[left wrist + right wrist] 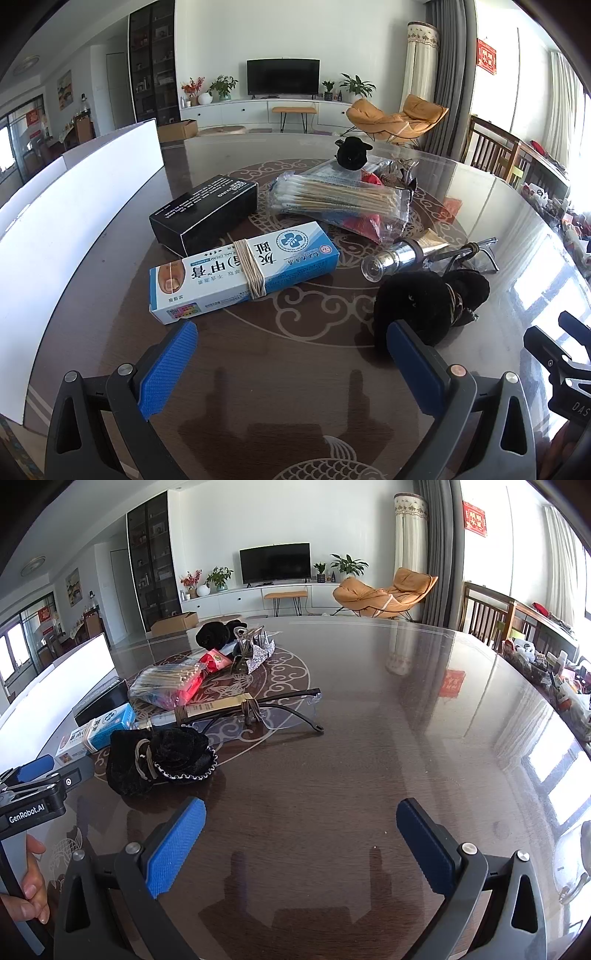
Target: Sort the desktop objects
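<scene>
A pile of small objects lies on the dark glass table. A blue-and-white cream box (243, 269) bound with rubber bands lies just ahead of my left gripper (291, 350), which is open and empty above the table. Behind it are a black box (205, 214), a bag of cotton swabs (340, 199), a silver tube (402, 251) and a black velvet flower (428, 302) by the right finger. My right gripper (301, 823) is open and empty over bare table; the black flower (162, 757), glasses (280, 712) and swabs (166, 683) lie to its upper left.
A white board (74, 206) stands along the table's left side. A second black flower (352, 151) and a foil wrapper (260, 653) lie at the far end of the pile. Wooden chairs (487, 620) and clutter stand at the right edge.
</scene>
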### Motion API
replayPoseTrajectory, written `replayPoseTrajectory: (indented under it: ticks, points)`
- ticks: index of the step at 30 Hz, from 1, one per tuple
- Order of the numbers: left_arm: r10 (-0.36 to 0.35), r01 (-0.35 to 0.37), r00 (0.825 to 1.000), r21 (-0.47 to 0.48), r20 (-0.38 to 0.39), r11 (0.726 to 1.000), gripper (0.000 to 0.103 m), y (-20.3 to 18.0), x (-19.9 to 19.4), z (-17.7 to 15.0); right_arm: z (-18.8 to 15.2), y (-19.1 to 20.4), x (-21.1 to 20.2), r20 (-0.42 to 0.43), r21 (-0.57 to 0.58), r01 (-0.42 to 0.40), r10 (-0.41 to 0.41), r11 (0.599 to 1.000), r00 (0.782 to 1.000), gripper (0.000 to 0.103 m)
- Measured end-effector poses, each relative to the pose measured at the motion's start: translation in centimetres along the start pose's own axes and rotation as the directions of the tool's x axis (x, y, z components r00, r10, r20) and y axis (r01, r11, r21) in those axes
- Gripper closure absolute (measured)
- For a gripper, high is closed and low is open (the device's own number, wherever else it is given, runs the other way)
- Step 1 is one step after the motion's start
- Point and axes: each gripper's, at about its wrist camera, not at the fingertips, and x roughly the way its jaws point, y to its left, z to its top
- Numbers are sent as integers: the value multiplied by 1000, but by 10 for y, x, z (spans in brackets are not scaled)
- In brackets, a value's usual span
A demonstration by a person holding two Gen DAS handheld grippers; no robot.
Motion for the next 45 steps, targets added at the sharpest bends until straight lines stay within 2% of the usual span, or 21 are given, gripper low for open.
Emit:
replayPoseTrajectory:
  ticks: [9,15,45]
  points:
    - [19,-20,1000,47,13,999,0,-9,-2,-2,0,0,1,-2,0,-2,2,1000,1000,0]
    - [13,-13,1000,23,9,1000,0,-4,-3,-2,0,0,1,-2,-2,-3,3,1000,1000,0]
    - [24,-24,1000,19,3,1000,0,-6,0,-3,1,1,2,-11,-7,-11,11,1000,1000,0]
